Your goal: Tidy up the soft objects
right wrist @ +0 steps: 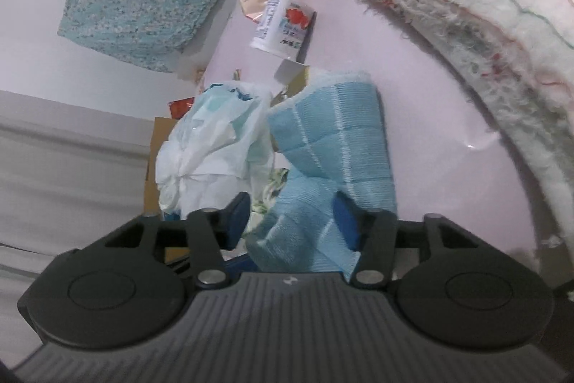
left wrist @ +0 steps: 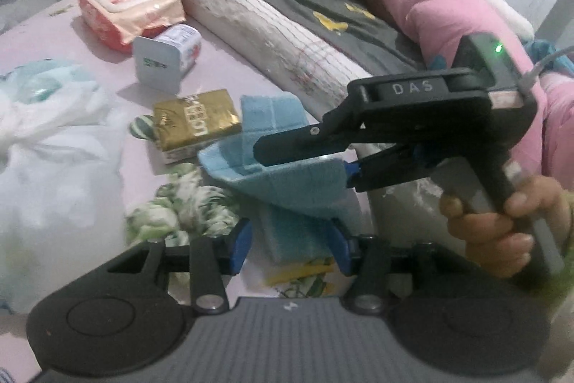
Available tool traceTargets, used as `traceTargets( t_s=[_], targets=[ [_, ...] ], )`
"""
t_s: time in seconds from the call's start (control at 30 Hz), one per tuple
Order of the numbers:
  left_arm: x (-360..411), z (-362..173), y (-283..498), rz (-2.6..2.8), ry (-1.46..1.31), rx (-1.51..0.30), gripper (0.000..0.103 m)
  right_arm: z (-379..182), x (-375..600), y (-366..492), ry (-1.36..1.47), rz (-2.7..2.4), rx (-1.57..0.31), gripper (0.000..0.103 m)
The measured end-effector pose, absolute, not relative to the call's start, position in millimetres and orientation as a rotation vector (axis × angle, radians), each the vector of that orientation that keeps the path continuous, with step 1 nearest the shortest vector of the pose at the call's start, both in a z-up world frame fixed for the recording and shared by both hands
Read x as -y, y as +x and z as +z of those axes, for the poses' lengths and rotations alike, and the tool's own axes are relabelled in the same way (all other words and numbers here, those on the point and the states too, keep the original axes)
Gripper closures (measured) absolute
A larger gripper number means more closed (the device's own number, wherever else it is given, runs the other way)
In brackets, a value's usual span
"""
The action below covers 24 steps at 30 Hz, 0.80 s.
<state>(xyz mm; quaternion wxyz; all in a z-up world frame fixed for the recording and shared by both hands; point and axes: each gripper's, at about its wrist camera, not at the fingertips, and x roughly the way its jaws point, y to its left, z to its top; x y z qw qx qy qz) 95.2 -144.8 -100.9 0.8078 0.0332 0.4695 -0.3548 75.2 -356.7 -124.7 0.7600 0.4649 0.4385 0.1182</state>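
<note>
Right hand-held gripper [left wrist: 305, 164], seen at centre right of the left wrist view, grasps a fold of the blue towel [left wrist: 287, 182] and lifts it off the pink bed [left wrist: 222, 60]. In its own view the cloth [right wrist: 323, 174] sits between spread fingers; grip unclear there. Left hand-held gripper [left wrist: 290, 244] at bottom centre is released, fingers apart around the towel's lower part. Green floral cloth [left wrist: 179, 214] just left. Gold pack [left wrist: 195, 119] above it, white plastic bag [left wrist: 53, 139] at left edge, wipes pack [left wrist: 125, 6] upper left.
</note>
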Motion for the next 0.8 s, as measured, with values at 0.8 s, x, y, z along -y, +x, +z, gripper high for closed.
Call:
traceTargets(
  t_s=[0.8],
  targets=[
    [176, -106, 98, -0.857, 0.119, -0.972, 0.053, -127, 383, 53, 1.237, 0.299, -0.853, 0.022]
  ],
)
